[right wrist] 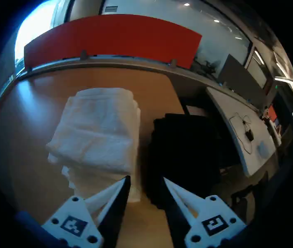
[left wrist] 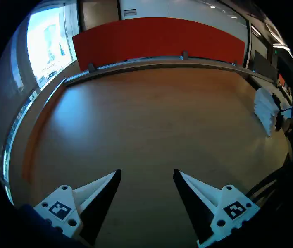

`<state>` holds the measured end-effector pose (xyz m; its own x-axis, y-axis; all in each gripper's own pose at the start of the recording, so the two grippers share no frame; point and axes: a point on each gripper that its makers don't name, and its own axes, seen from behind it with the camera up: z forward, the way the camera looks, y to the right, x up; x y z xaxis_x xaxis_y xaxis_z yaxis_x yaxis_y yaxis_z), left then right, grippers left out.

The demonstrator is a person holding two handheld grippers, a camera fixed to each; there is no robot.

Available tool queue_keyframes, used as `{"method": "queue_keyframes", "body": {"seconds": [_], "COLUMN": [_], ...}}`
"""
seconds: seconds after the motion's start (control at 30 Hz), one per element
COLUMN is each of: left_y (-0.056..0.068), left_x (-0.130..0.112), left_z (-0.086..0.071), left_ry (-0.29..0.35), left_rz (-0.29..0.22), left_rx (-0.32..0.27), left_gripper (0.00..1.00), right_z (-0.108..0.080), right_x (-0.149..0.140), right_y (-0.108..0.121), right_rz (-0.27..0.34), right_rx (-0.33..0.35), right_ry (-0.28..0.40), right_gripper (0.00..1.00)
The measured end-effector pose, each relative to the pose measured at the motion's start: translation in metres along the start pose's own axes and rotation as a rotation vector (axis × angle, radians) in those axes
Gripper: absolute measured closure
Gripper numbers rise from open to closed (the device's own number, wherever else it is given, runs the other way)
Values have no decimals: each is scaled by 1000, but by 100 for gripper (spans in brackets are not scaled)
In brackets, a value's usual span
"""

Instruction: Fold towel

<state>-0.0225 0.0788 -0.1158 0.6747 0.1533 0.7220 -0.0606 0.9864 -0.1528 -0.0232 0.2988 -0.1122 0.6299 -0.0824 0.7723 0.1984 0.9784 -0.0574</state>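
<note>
Towel stack (right wrist: pixel 96 132) just ahead of released right hand-held gripper (right wrist: pixel 144 178); left hand-held gripper (left wrist: pixel 146 170) released.

The towels (right wrist: pixel 96 128) lie on the table (right wrist: pixel 26 124), near its right edge; a partition (right wrist: pixel 113 37) stands behind the table.

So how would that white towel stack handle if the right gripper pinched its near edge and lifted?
Probably floppy: the towel stack sags and its layers bulge unevenly. A pinch at one edge would likely lift only some layers, the rest draping or sliding apart. Pushing may just bunch it on the wooden table.
</note>
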Motion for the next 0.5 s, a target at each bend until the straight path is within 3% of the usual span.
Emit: {"method": "queue_keyframes", "body": {"seconds": [0.13,0.23,0.5], "left_y": [1,2,0], "left_x": [1,2,6], "left_z": [0,0,0], "left_ry": [2,5,17], "left_rz": [3,3,2], "left_rx": [-3,-6,-7], "left_gripper": [6,6,6], "right_z": [-2,-5,-18], "right_x": [1,4,17], "right_y": [2,1,-6], "right_rz": [-4,-3,-3], "right_rx": [-15,-15,-13], "right_ry": [8,15,52], "right_gripper": [15,5,0]}}
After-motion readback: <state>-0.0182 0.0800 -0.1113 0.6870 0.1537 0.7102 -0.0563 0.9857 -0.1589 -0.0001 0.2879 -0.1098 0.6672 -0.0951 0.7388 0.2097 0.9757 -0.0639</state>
